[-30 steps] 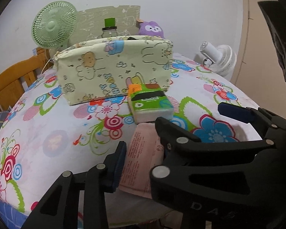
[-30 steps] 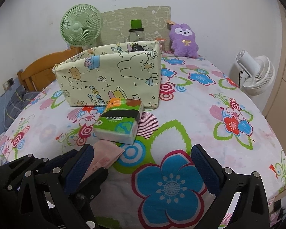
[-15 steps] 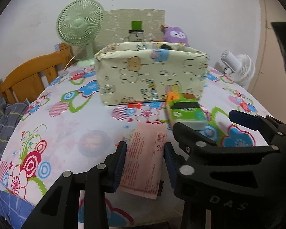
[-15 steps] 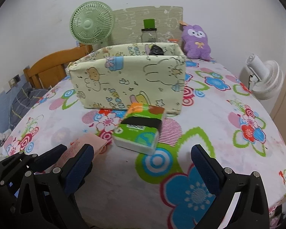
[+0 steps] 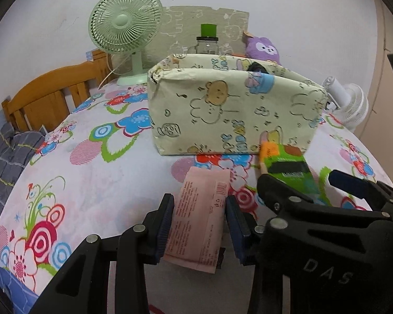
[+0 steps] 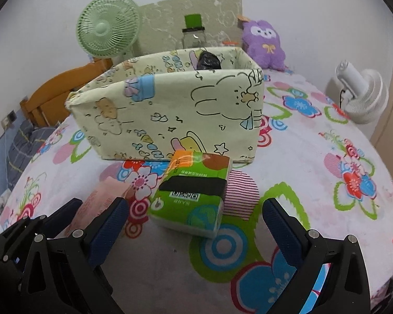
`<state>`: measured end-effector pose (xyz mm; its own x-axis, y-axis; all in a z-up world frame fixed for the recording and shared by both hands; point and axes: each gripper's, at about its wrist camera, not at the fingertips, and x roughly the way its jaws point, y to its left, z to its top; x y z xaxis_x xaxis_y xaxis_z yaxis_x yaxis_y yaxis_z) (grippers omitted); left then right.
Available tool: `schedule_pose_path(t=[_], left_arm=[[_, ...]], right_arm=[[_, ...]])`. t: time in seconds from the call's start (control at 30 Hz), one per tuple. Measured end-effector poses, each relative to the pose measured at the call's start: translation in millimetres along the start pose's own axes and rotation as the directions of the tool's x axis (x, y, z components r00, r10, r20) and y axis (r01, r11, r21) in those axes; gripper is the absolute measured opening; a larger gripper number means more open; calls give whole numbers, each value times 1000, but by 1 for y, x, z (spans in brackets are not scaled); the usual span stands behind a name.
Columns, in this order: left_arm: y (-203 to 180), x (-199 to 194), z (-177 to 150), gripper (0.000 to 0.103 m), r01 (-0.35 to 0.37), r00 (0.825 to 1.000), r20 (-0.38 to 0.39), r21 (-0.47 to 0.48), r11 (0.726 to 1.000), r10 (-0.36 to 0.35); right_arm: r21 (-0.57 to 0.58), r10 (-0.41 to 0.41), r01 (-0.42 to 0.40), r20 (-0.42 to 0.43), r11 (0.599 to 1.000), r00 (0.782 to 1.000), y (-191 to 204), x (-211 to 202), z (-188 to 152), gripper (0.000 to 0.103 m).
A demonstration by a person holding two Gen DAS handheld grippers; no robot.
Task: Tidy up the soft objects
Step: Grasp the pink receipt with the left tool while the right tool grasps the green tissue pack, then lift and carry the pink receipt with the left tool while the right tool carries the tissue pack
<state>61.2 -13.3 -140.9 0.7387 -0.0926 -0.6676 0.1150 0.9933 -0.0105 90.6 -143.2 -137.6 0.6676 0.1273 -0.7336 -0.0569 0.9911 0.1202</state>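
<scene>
The pink packet (image 5: 200, 219) lay flat on the floral cloth (image 5: 86, 183), near its front edge, in front of the fabric bin (image 5: 230, 112) and apart from it. The left gripper (image 5: 199, 225) was clamped on the packet, a blue pad pressed to each long side. From the right wrist view only a pink corner (image 6: 102, 196) showed, behind the left gripper's finger.

Just right of the packet sat the green tissue pack (image 6: 192, 196), its far end close to the bin's front wall. The right gripper (image 6: 195, 227) stood wide open, one finger on each side of the pack's near end and neither touching it.

The bin was open-topped, printed with cartoon animals, and a dark object (image 6: 209, 61) showed inside near its back wall. Behind it stood a jar with a green lid (image 5: 207, 40), a green fan (image 5: 125, 23) to the left and a purple plush (image 6: 264, 43) to the right. A white fan (image 6: 361, 94) stood at the right edge. A wooden bedframe (image 5: 49, 94) showed at the left.
</scene>
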Motion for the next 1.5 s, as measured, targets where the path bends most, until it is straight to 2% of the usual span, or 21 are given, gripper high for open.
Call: schedule_pose_path(t=[0.17,0.33,0.5,0.7,1.0,1.5], left_arm=[[3,8,7,41,-20,1000,-8,-4,1000,20],[5,16,9,41,-17,999,-34,-10,1000,17],[3,21,9,41,-9,999,-39,-7,1000,9],[2,22,10,41,-1,999,-40,-11,1000,1],[-1,15,8,41,16,999,-38,-18,1000,-16],[-10,-23,16,41,21,999,44,-16,1000,-20]], right_arm=[[29,13,-12,-29,1000,999,0,12,8,97],[17,-16,17,-54,1000,998,6,23,11,89],[-13,-87,86,-43,996,995,9,28,13,72],[-23,-82,81,-30,996,996,8,27,12,56],[-18,-51,50,-22,999,998,4,18,11,52],[-26,-28,30,60,999,998,8,-29,15,52]])
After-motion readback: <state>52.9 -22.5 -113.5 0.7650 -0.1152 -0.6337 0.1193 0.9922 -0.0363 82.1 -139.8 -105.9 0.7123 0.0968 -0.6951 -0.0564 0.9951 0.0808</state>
